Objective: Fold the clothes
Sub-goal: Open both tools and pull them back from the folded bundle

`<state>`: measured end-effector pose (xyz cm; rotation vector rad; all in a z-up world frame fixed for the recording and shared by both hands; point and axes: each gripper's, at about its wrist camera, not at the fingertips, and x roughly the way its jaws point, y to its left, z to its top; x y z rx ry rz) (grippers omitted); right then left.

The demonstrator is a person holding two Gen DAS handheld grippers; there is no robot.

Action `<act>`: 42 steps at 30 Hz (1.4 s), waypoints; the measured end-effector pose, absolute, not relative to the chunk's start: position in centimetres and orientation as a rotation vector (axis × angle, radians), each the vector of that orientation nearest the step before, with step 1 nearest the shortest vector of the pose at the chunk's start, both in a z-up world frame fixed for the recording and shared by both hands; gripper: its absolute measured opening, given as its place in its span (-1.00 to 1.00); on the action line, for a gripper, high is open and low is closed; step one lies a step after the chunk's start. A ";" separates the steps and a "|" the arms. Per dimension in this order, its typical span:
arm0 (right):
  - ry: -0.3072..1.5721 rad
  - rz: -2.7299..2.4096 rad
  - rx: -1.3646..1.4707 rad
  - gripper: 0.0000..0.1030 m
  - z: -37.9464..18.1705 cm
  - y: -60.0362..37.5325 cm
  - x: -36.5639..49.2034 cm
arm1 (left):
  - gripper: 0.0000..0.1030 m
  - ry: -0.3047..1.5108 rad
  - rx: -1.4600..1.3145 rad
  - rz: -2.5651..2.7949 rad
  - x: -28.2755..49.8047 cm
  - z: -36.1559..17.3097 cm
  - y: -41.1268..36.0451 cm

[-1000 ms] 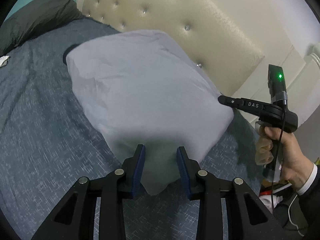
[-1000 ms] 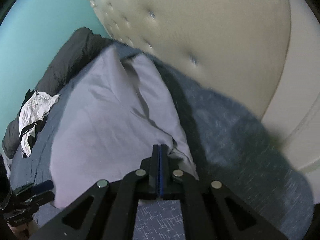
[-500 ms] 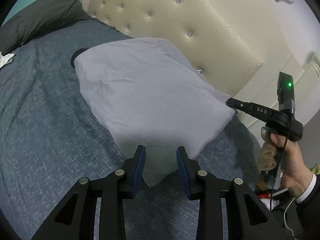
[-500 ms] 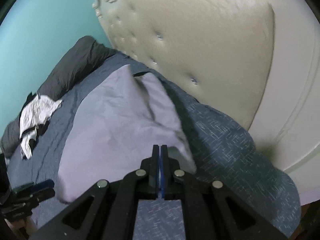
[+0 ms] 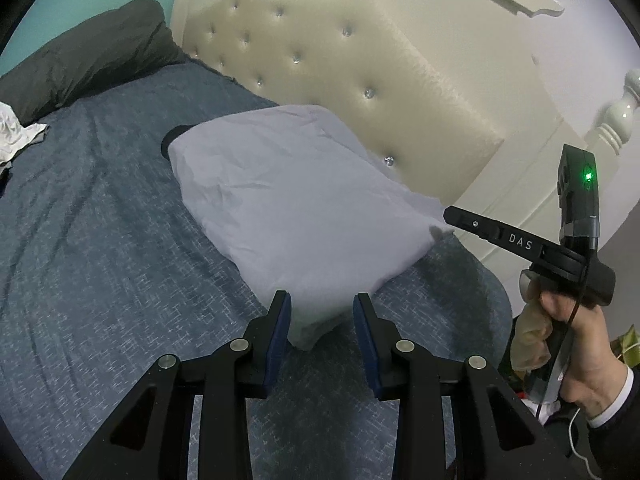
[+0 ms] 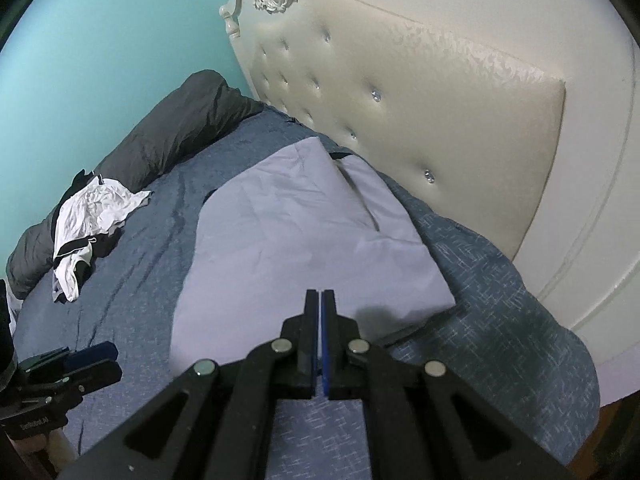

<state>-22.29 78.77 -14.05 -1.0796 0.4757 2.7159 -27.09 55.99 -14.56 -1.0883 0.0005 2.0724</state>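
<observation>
Two hand-held grippers work over a bed [image 5: 80, 280] covered in a mottled blue spread, and a pale lilac garment [image 5: 296, 208] lies on it as the landmark. Far to the left of the garment, a crumpled white and black piece of clothing [image 6: 92, 220] rests beside a dark grey pillow [image 5: 80, 52] at the turquoise wall [image 6: 100, 32]. The garment itself is spread flat in a rough rectangle, its far edge close to the cream tufted headboard [image 5: 360, 60], with something dark showing at its far left corner.

The left hand-held gripper [image 5: 322, 324] sits at the garment's near corner with its blue-padded fingers apart, one on each side of the cloth corner; whether either pad touches the cloth cannot be told. To the right of the garment, the right hand-held gripper [image 6: 321, 312] has its fingers pressed together. In its own view the tips sit over the garment's near edge; from the left view they meet the garment's right corner, though whether cloth is pinched between them cannot be told. A hand [image 5: 568, 344] in a dark sleeve with a white cuff holds its handle, where a green light glows.
</observation>
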 end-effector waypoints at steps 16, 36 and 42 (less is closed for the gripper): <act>0.461 2.729 -1.005 -0.98 -9.8 74.9 -18.0 | -0.31 -0.005 -1.013 2.108 -23.6 -10.2 53.1; 0.424 2.754 -0.934 -0.97 -4.8 70.0 -13.5 | -0.31 -0.042 -0.923 2.151 -20.3 -5.3 48.5; 0.384 2.759 -0.920 -0.97 -3.8 68.4 -12.4 | -0.29 -0.045 -0.908 2.152 -19.4 -4.3 47.4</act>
